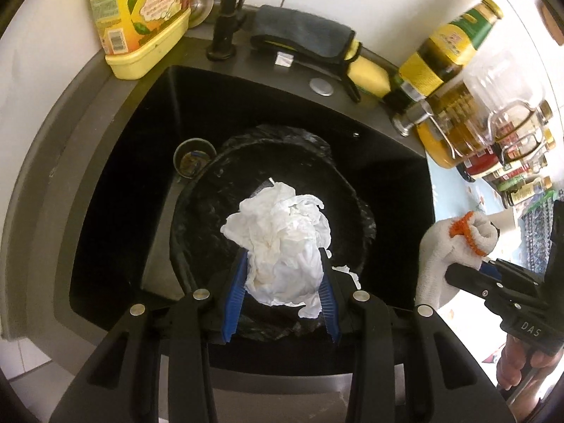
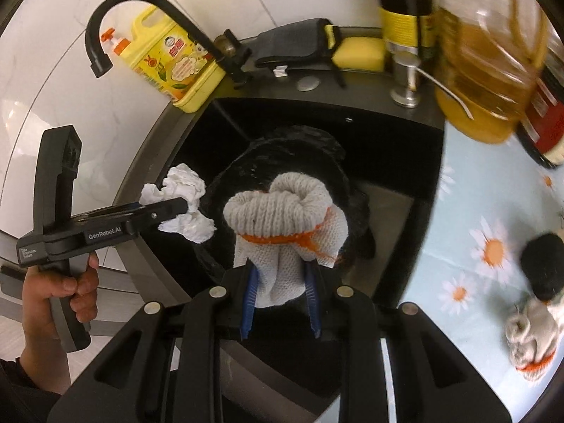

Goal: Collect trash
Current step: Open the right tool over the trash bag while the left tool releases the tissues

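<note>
Dark kitchen sink holds a bag-lined bin; left gripper jaws clamped on crumpled tissue and right gripper jaws clamped on a rolled glove, both over the bin, unreleased, another glove left on the counter.

A wad of thin, creased white paper is seen beside a coarse knitted cotton glove. The bin liner looks like glossy, wrinkled black plastic. The sink rim appears matt grey; the drain cover is brushed metal.
</note>
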